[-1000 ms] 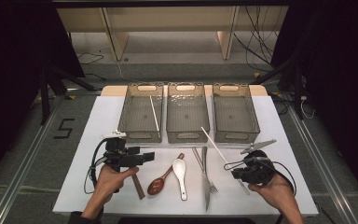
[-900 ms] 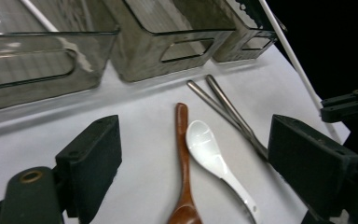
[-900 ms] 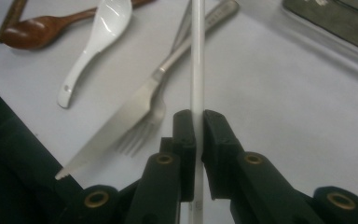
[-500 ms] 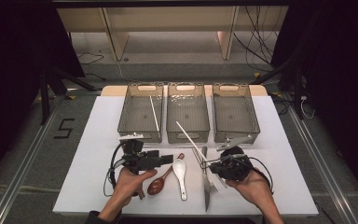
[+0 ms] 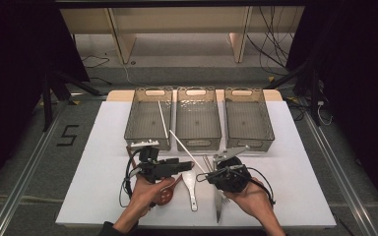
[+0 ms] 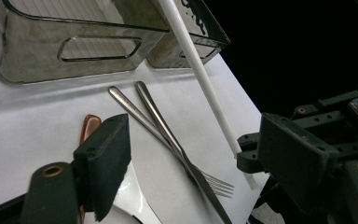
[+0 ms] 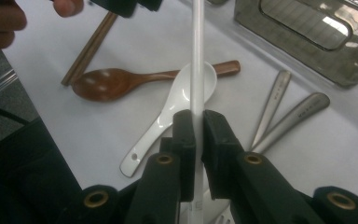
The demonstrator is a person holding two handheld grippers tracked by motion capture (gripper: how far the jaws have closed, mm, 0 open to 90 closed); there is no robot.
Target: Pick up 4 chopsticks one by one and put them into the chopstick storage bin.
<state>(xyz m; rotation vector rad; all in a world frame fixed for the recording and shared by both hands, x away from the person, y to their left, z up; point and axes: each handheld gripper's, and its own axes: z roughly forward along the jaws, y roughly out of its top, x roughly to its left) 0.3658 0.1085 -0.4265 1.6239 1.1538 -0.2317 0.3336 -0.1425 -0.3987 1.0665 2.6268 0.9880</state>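
White chopstick (image 7: 197, 56), tilted, above the cutlery

From my high view, the wooden spoon (image 5: 166, 195) is mostly covered by my left hand (image 5: 145, 196) and the left gripper (image 5: 186, 166), so I can't make out its handle. In the left gripper view, the white chopstick (image 6: 200, 74) runs off the top edge and its lower end vanishes behind a jaw. In the right gripper view, the brown chopstick (image 7: 87, 49) is cut off beneath the left gripper (image 7: 121, 5).
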